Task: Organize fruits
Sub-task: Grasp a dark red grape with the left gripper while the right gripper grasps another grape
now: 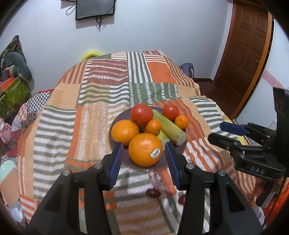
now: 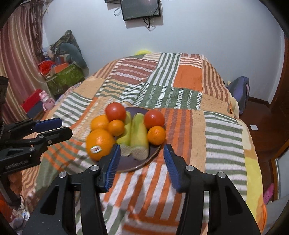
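From the left wrist view I see my left gripper point(image 1: 143, 150) with its blue pads spread apart and nothing between them pressing; the large stickered orange point(image 1: 145, 149) only shows through the gap, farther off on the plate. The dark purple plate point(image 1: 115, 144) sits in the middle of the frame on the striped patchwork blanket point(image 1: 59, 126), and it carries a second large orange point(image 1: 124, 132) to the left, a big tomato point(image 1: 141, 114) above it, a small mandarin point(image 1: 153, 126) in the centre, two pale green cut stalks point(image 1: 169, 129) lying diagonally, a second tomato point(image 1: 170, 112) at the upper right and another mandarin point(image 1: 181, 122) beside it. Two dark red small fruits point(image 1: 153, 193) lie on the blanket below the plate, blurred, so I cannot tell what they are. My right gripper point(image 1: 219, 131) reaches in from the right edge, its fingers parted and empty. In the right wrist view the right gripper point(image 2: 141, 151) is likewise open with nothing held, the plate rim point(image 2: 131, 167) just beyond its tips at centre, and the left gripper point(image 2: 66, 127) enters from the left edge. A dark screen point(image 2: 140, 9) hangs on the wall at the top.
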`<state>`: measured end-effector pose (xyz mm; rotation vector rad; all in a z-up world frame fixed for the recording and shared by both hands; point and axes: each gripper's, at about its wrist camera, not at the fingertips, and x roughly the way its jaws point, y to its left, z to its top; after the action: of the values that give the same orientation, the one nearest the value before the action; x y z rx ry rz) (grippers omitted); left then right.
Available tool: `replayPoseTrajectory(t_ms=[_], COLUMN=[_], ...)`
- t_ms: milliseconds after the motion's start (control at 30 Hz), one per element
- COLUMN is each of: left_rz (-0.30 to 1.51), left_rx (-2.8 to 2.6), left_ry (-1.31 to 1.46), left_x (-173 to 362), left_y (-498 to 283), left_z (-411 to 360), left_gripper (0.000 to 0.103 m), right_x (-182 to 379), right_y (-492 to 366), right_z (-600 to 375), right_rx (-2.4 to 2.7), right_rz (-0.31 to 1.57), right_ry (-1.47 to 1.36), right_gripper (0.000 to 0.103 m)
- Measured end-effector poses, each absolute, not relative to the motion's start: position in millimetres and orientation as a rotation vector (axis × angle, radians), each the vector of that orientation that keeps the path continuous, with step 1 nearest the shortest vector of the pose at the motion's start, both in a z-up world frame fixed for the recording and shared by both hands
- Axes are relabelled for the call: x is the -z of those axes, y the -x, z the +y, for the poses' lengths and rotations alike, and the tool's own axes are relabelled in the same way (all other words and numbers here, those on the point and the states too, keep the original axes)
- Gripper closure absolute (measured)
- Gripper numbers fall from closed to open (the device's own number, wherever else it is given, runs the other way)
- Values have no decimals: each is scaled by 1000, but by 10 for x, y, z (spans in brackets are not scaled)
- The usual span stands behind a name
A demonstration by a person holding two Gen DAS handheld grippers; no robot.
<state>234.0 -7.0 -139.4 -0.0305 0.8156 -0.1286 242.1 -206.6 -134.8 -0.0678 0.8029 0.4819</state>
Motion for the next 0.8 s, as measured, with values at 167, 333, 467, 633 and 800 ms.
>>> replayPoseTrajectory(t_ms=[167,333,467,633,800], left_rz=[826,837,867,931,976], left_rx=[120,103,92,92,91], left_ry=[31,14,16,20,28], left_x=[1368,1401,1523,1766,1978], left_y=[-2069,-1844,-1700,-1639,-1644], left_z=[24,102,159,200,207], left_gripper=[50,43,39,37,37], right_x=[1377,1485,1614,1822,2001], right_y=[-2163,-1959,-1878,-1780,-1778], right_z=[-2011,-1943,-1871,-1760,-1637], right_rx=[-495,-502,-515,-513,-536], right_rz=[812,835,871,917,965], right_ry=[63,66,67,97,119], right_gripper=[53,53,52,53,53])
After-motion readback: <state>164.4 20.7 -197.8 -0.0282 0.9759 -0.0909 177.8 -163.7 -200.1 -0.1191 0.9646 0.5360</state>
